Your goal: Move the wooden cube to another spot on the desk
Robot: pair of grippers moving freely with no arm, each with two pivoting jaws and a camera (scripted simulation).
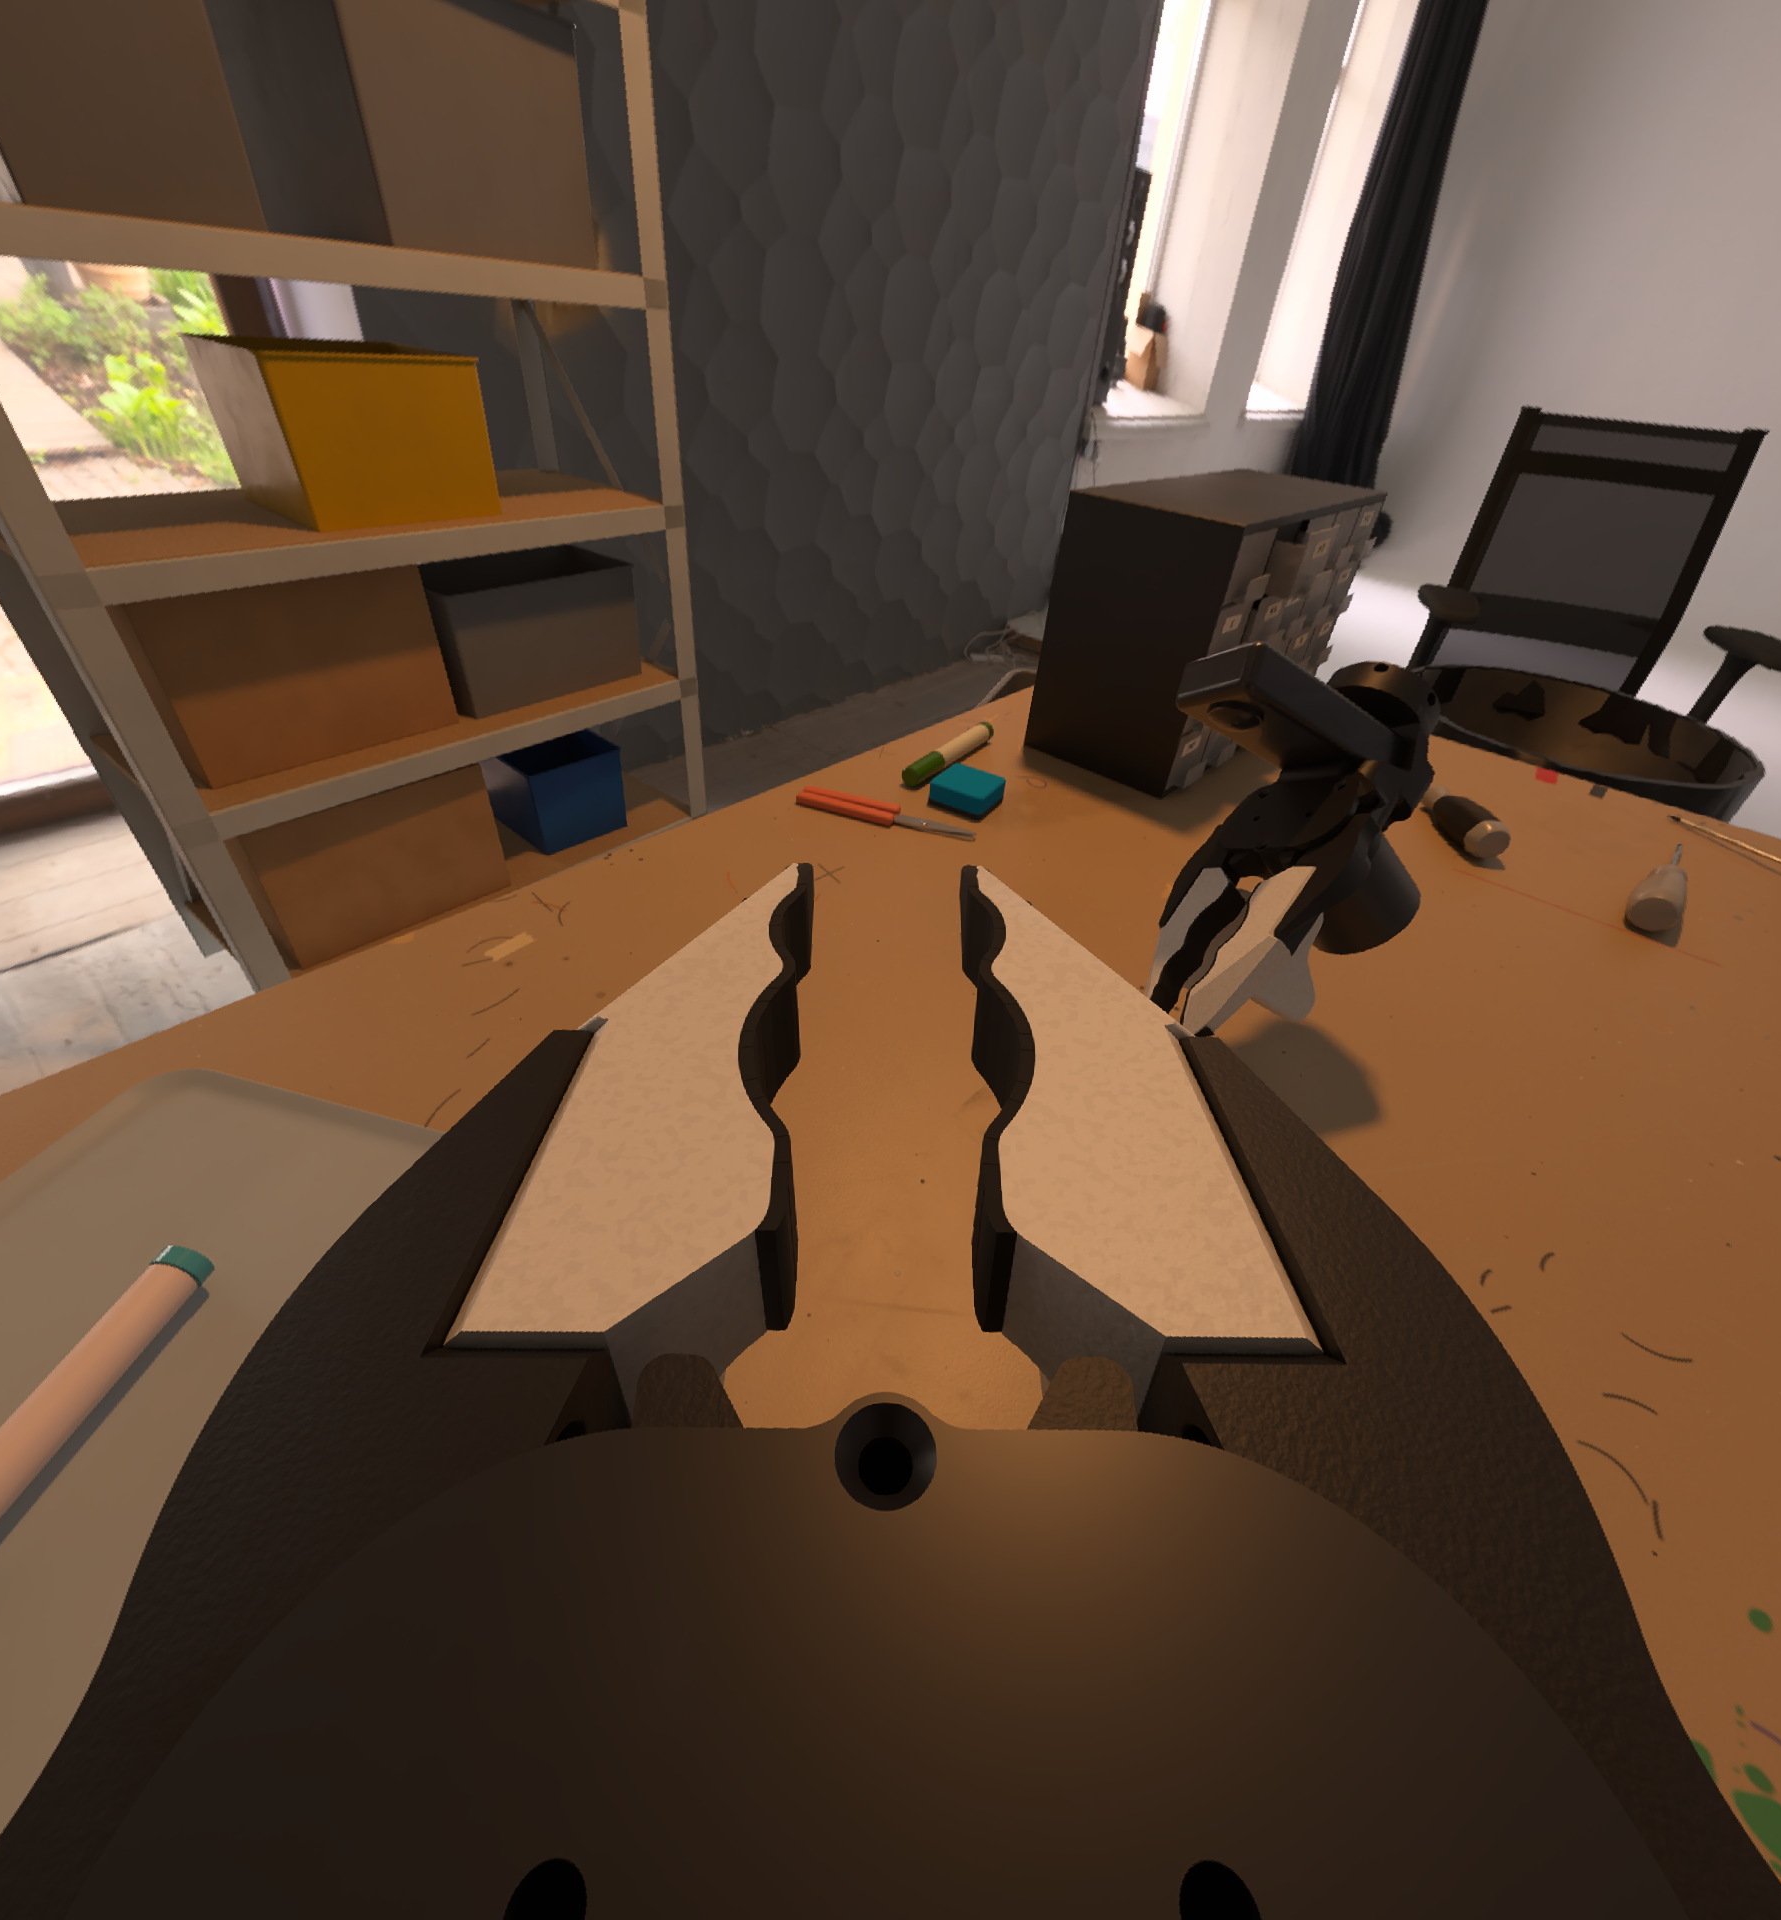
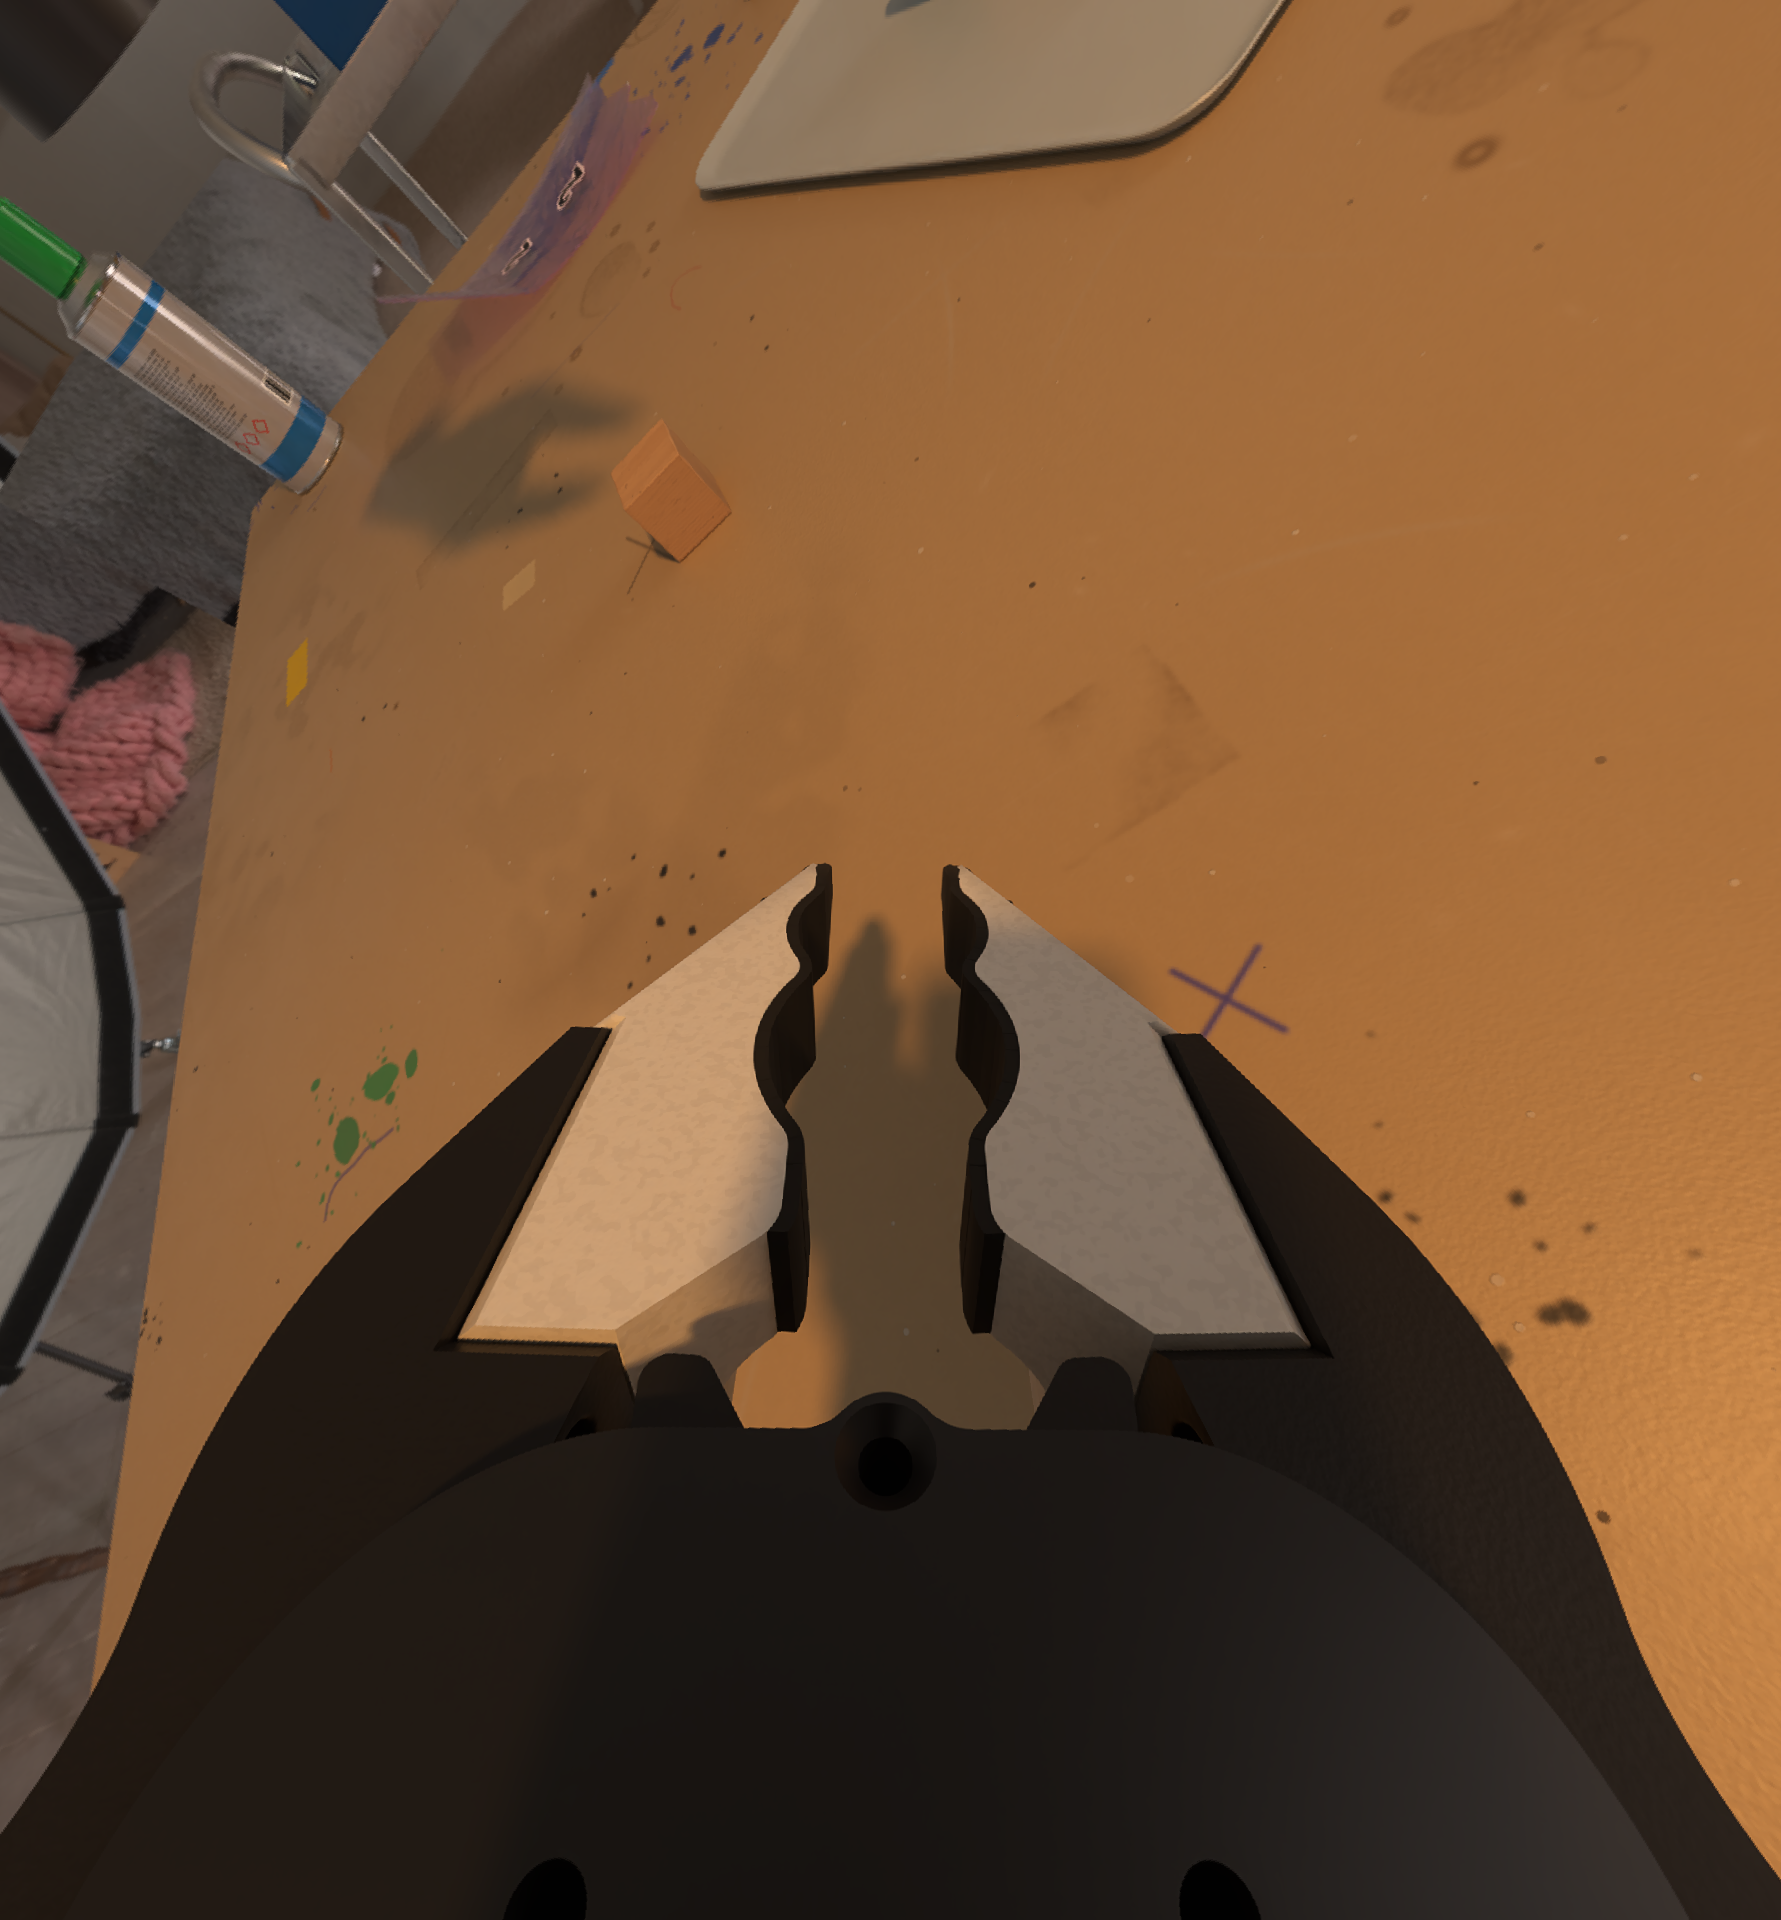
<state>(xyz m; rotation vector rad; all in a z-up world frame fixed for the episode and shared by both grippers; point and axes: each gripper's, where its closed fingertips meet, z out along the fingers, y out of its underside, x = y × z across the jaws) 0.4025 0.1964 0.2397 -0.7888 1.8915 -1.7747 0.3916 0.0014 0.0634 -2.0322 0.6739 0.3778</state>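
Small orange wooden cube (image 2: 671,490) sat on your brown desk (image 2: 1281,623), well ahead of your right gripper (image 2: 886,878), jaws apart and empty, left gripper (image 1: 886,878) parted too, holding nothing

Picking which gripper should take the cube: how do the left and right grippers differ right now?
The wooden cube lies ahead of the right gripper, up and to the left in its view; the left gripper has only bare desk between its fingers and no cube in its view. The right gripper tilts down at the desk; the left looks more level across it. Both are open and hold nothing.
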